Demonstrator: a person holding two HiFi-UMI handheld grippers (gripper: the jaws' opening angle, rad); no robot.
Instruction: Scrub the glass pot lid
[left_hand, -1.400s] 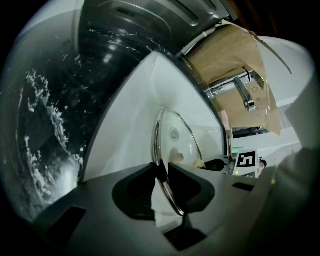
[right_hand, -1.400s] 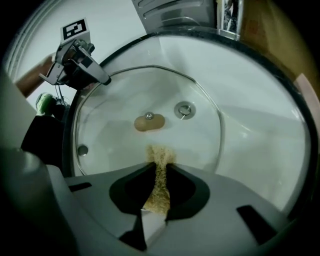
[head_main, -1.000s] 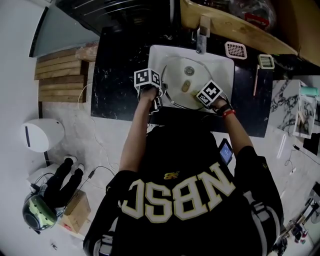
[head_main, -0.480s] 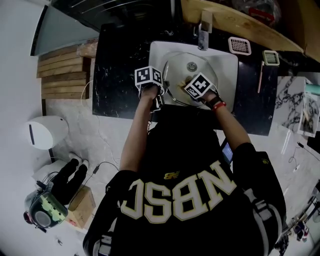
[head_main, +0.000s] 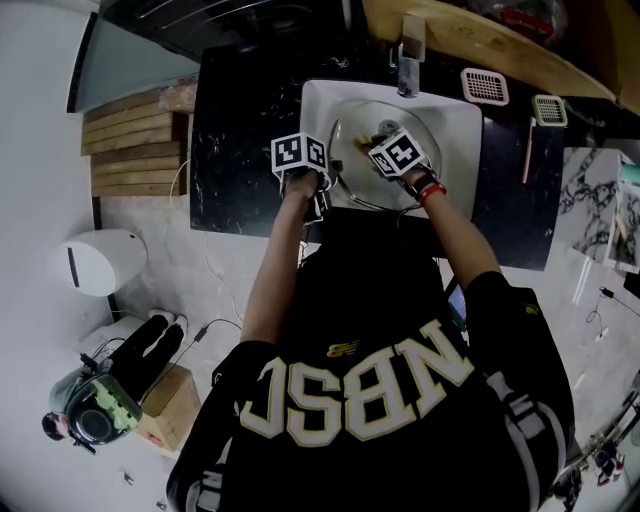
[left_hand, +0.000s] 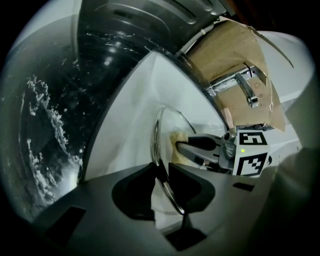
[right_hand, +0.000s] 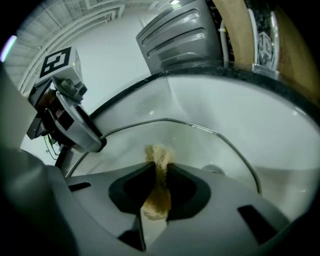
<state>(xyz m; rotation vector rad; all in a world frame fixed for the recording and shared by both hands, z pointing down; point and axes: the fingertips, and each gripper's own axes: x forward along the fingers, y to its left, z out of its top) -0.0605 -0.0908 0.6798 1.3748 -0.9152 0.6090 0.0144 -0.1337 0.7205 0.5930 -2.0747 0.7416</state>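
The glass pot lid (head_main: 358, 160) stands tilted in the white sink (head_main: 455, 150). My left gripper (left_hand: 161, 172) is shut on the lid's metal rim (left_hand: 156, 135) at its left edge and holds it up. My right gripper (right_hand: 160, 175) is shut on a yellow-brown sponge (right_hand: 159, 162), whose tip presses on the glass (right_hand: 210, 150). In the head view the right gripper (head_main: 382, 137) is over the lid's middle, close to the left gripper (head_main: 330, 168). From the left gripper view the sponge (left_hand: 178, 139) shows against the far side of the glass.
A faucet (head_main: 408, 58) stands at the sink's back edge. The black stone counter (head_main: 240, 120) surrounds the sink. A pink grid (head_main: 484, 86) and a pale grid (head_main: 550, 110) lie on the counter at the right. The drain (right_hand: 216, 170) shows through the glass.
My right gripper has moved left and toward the faucet across the lid, with the sponge in it. The left gripper and the lid have stayed in place.
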